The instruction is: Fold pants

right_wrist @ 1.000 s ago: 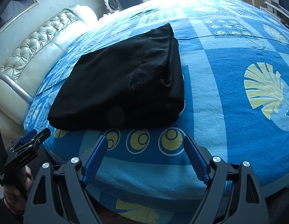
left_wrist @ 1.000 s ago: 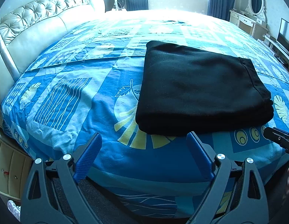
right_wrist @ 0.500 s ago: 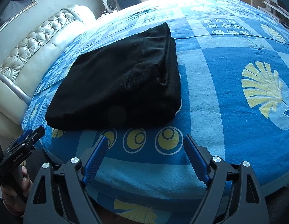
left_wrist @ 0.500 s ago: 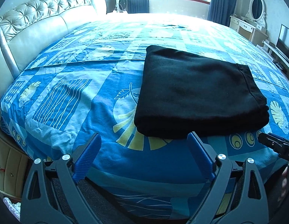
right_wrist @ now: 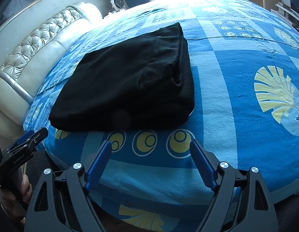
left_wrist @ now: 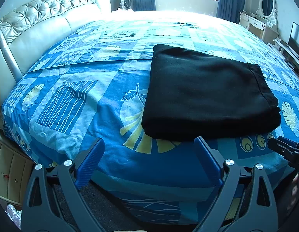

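Almost nothing changes from a moment ago: the black pants [left_wrist: 207, 94] lie folded flat on the bed [left_wrist: 76, 100], so we think the folding is done. Our left gripper [left_wrist: 149, 160] and right gripper [right_wrist: 149, 164] have their jaws spread wide, holding nothing, with the pants just ahead of them.

L gripper [left_wrist: 149, 147]: jaws spread wide, nothing btwn the blue pads, angled down. R gripper [right_wrist: 150, 150]: same, jaws wide apart, empty, tilted down. Both sit side by side at near edge of scene, L one on left. A hand [right_wrist: 23, 187] wraps the L gripper's handle; fingers partly hidden.
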